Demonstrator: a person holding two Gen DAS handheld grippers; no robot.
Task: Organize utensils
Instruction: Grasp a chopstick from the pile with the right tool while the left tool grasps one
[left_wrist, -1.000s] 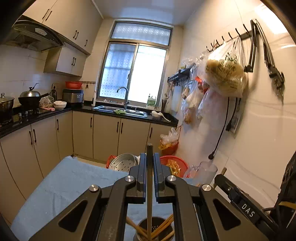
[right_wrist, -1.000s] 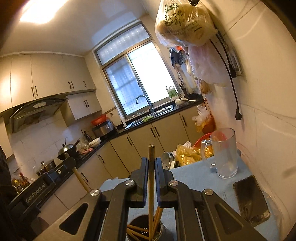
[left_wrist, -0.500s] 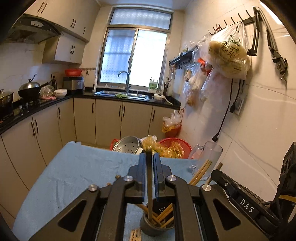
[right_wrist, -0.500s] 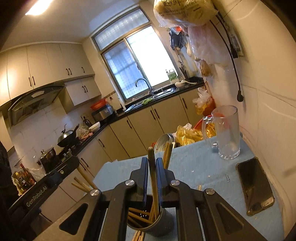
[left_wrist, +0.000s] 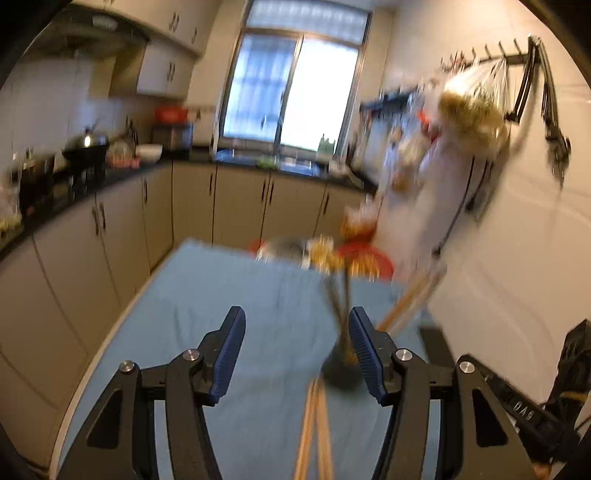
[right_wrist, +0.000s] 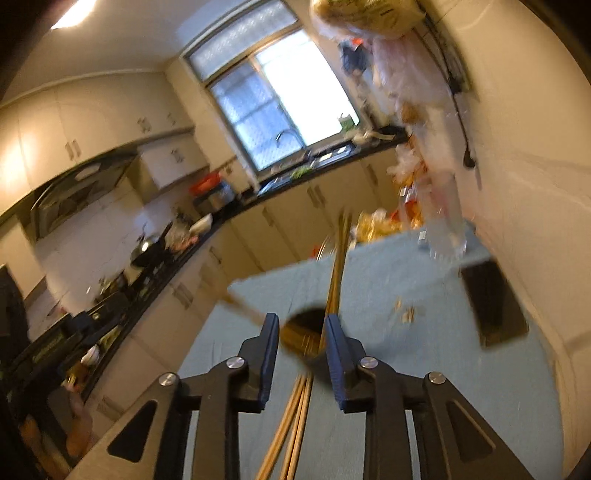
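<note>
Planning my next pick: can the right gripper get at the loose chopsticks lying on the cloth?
Probably yes. The right gripper is open, and the loose chopsticks lie directly beneath its fingers, uncovered, beside the holder.

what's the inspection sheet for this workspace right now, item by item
surface: blue cloth covers the table
job's things: dark holder with chopsticks standing in it; loose chopsticks lie on the cloth nearby
clutter: black phone, glass mug, both blurred
grippers: left claw open, empty; right claw open, empty
cables: black cord hangs on the wall
surroundings: kitchen cabinets, window, hanging bags
</note>
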